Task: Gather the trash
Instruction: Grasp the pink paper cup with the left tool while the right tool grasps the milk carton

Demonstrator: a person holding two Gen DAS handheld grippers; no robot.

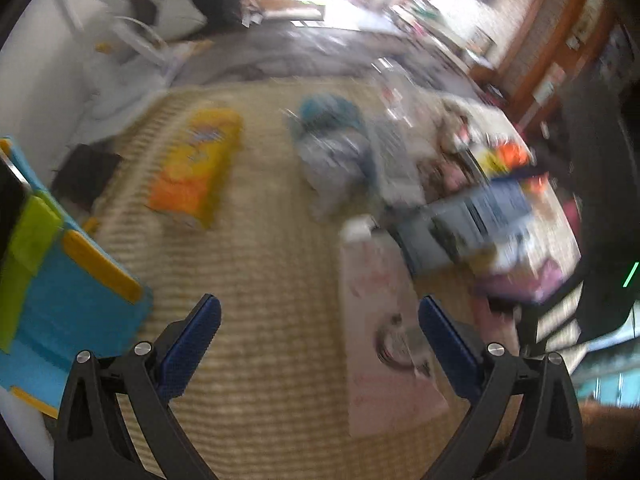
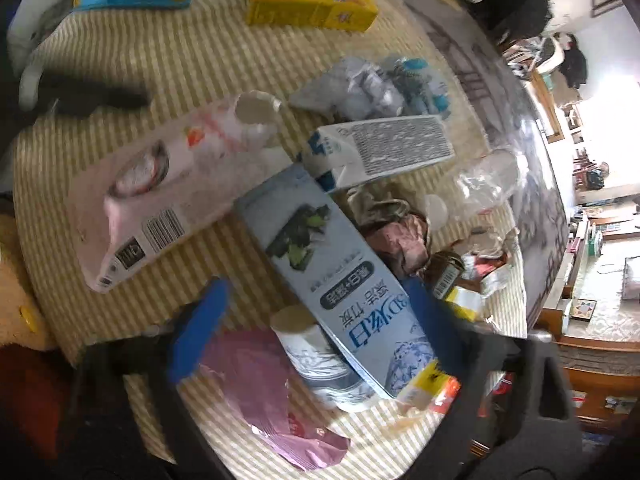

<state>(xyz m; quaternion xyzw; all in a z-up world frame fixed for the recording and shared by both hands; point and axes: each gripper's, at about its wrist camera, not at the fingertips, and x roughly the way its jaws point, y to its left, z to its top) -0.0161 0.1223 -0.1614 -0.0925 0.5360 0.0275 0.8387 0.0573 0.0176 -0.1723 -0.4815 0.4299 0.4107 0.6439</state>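
Observation:
Trash lies on a striped woven mat (image 2: 160, 60). My right gripper (image 2: 316, 324) points down at it, open. Its blue fingers straddle a grey-blue toothpaste box (image 2: 320, 248) and a white paper cup (image 2: 312, 356), and the pads do not visibly press on either. A pink foil wrapper (image 2: 260, 392) lies below them. Nearby are a long pink box (image 2: 152, 184), a white-and-blue carton (image 2: 380, 148), crumpled plastic bags (image 2: 372, 88) and a yellow-orange box (image 2: 308, 2). My left gripper (image 1: 320, 320) hangs open over the mat (image 1: 260, 280), beside the pink box (image 1: 384, 332). This view is blurred.
A blue, yellow and green plastic toy (image 1: 52, 280) stands at the mat's left edge, with a black object (image 1: 86, 172) past it. Brown and pink wrappers (image 2: 400, 236) and a clear bag (image 2: 484, 184) crowd the right side. Wooden furniture (image 2: 592, 360) stands beyond.

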